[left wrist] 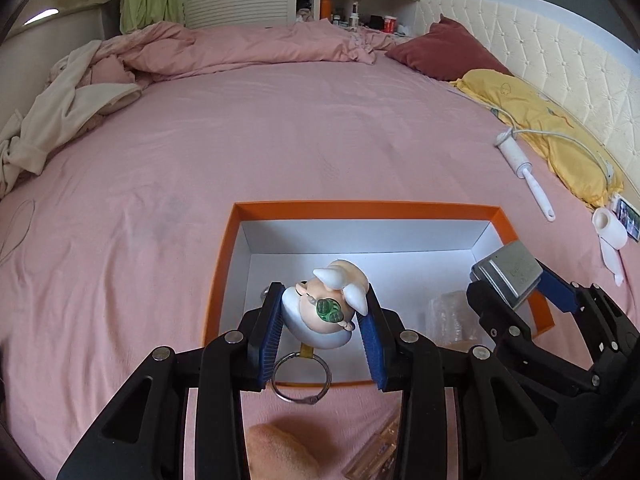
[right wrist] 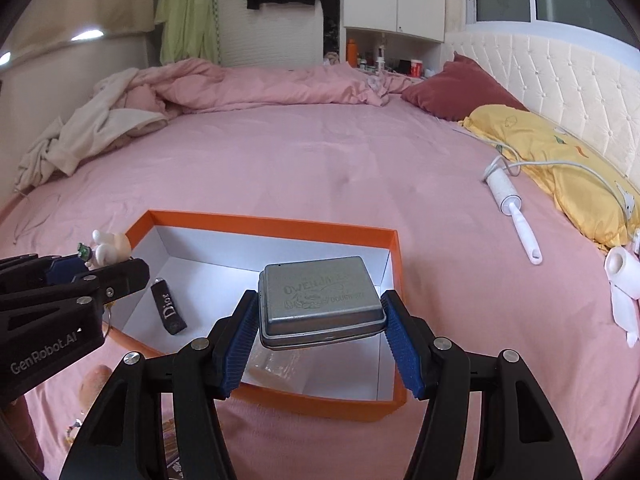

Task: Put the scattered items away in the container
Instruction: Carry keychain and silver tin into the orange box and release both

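An orange box (left wrist: 224,264) with a white inside lies on the pink bed; it also shows in the right wrist view (right wrist: 280,226). My left gripper (left wrist: 322,312) is shut on a toy figure keychain (left wrist: 326,308) with a metal ring (left wrist: 300,376), held over the box's near left part. My right gripper (right wrist: 320,320) is shut on a grey metal tin (right wrist: 320,300), held above the box's right side; the tin also shows in the left wrist view (left wrist: 508,276). A black Dior tag (right wrist: 169,306) and a clear plastic item (left wrist: 452,316) lie inside the box.
A white lint roller (right wrist: 512,208), a toilet paper roll (right wrist: 624,268), a yellow pillow (right wrist: 552,160) and a cable lie at the right. A crumpled quilt and clothes (right wrist: 96,128) lie at the far left. Small items (left wrist: 380,448) lie on the bed near me.
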`<state>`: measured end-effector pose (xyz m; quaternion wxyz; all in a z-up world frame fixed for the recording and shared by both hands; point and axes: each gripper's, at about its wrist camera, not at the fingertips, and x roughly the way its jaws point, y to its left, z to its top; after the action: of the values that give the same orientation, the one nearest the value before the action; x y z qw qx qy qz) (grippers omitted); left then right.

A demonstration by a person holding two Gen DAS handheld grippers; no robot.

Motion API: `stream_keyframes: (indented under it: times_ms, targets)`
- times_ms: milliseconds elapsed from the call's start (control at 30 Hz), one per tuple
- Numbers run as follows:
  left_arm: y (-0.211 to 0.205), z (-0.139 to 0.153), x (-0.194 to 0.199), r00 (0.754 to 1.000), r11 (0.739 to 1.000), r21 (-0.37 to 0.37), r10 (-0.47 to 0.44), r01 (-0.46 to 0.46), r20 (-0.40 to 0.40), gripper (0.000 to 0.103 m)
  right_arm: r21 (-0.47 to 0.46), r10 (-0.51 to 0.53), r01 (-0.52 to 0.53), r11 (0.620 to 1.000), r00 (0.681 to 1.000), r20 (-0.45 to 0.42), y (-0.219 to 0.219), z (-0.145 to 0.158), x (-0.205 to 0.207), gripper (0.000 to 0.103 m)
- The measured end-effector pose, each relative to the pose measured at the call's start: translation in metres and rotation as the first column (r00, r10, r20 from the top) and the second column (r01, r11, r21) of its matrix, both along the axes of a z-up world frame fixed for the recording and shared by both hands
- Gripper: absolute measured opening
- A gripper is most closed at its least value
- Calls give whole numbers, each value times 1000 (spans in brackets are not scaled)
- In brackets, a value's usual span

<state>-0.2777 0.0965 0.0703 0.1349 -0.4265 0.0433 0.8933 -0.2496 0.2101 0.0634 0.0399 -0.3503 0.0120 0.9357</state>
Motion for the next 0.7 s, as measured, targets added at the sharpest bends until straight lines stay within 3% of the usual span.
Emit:
stream_keyframes:
  times_ms: [467, 533, 600, 700]
  targets:
    - [11, -26, -6, 999, 998, -55, 13, -10, 51, 43, 44, -11, 11, 999, 1000, -3, -3, -12, -1, 68]
    - [6, -24, -7, 998, 999, -46, 27, -25, 50, 46, 40, -12, 12, 999, 1000, -6, -4, -11, 1, 71]
    - [2, -22, -6, 998, 998, -43, 42, -40, 49, 58, 37, -14, 14, 999, 1000, -13, -5, -10, 3, 72]
    - [-6, -17, 1, 999, 999, -35, 41, -40, 26, 60, 37, -20, 22, 999, 999, -30, -6, -6, 9, 72]
